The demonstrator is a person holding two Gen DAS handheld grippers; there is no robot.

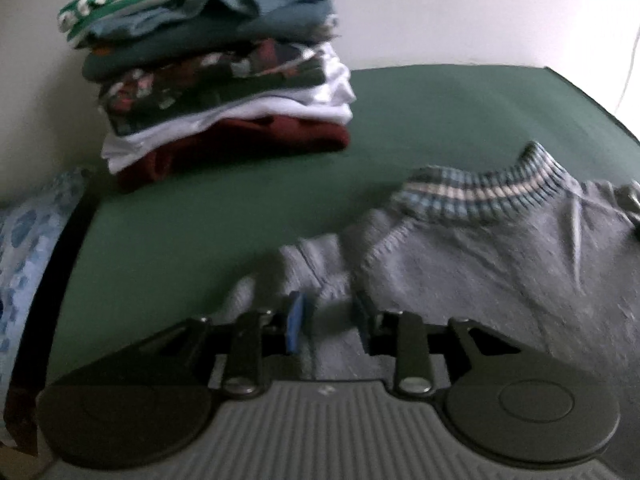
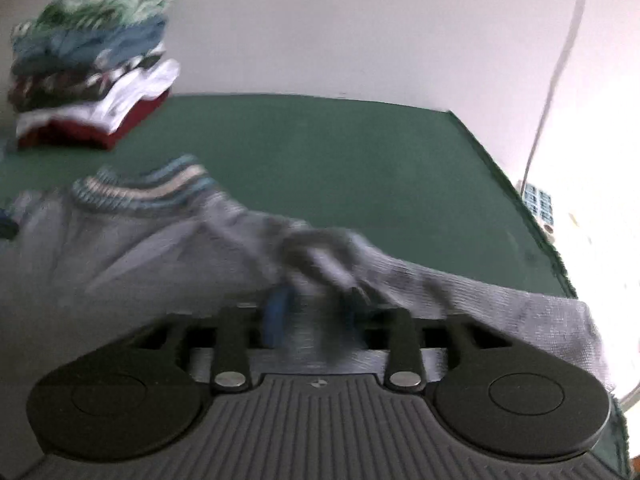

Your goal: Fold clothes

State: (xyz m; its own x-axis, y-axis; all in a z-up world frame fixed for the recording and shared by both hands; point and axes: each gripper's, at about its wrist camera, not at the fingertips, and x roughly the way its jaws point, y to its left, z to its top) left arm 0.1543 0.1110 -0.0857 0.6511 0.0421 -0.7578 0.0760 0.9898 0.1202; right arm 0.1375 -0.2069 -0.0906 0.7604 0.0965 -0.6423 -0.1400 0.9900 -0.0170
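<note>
A grey knit sweater (image 1: 500, 264) with a blue and white striped collar (image 1: 480, 192) lies on the green table (image 1: 240, 208). My left gripper (image 1: 328, 320) sits at its left shoulder, with grey fabric between the two fingers. My right gripper (image 2: 316, 312) sits at the sweater's (image 2: 120, 256) right shoulder, its fingers around a bunched fold of the fabric. The collar (image 2: 148, 188) also shows in the right wrist view. Both views are blurred.
A tall stack of folded clothes (image 1: 224, 72) stands at the table's back left, also in the right wrist view (image 2: 92, 64). A blue patterned cloth (image 1: 28, 248) hangs off the left edge. The table's right edge (image 2: 520, 200) runs beside a bright floor. A white wall is behind.
</note>
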